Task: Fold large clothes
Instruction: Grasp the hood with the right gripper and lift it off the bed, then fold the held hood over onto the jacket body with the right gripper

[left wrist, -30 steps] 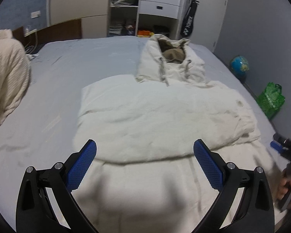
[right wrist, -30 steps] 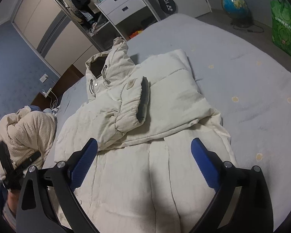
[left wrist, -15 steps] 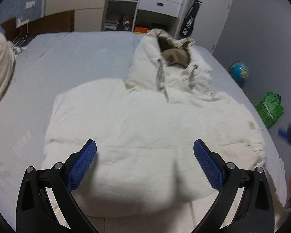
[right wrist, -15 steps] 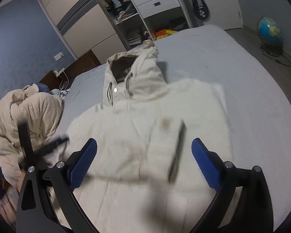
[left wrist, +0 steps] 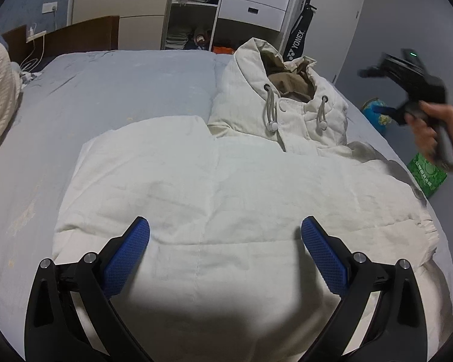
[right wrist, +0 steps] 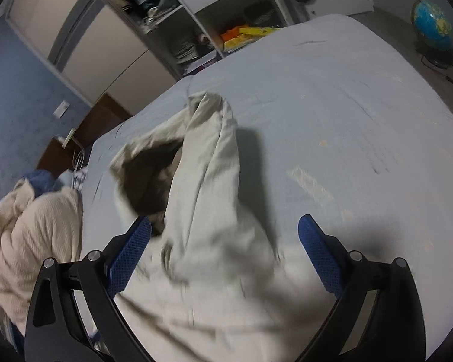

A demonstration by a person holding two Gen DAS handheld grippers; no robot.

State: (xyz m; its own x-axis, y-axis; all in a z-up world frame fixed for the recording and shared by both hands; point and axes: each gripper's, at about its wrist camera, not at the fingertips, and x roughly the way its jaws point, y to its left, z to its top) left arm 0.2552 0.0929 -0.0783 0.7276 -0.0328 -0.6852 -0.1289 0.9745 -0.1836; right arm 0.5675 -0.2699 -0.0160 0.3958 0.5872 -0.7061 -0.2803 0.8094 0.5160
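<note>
a cream quilted hooded jacket (left wrist: pixel 226 187) lies flat across a pale blue-grey bed sheet (left wrist: pixel 111 90), its hood (left wrist: pixel 281 90) at the far end toward a white chest of drawers (left wrist: pixel 253 0). the left gripper (left wrist: pixel 225 241) hovers over the jacket's near part, its blue-padded jaws wide apart and empty. the right gripper (right wrist: pixel 225 235), also spread wide, hangs above the hood, which looks blurred. a cream knitted blanket (right wrist: pixel 30 229) sits at the far left, a globe (right wrist: pixel 432 27) at the far right.

Cream hooded padded jacket (left wrist: pixel 226 187) lies partly folded, hood (left wrist: pixel 281 96) open.
</note>
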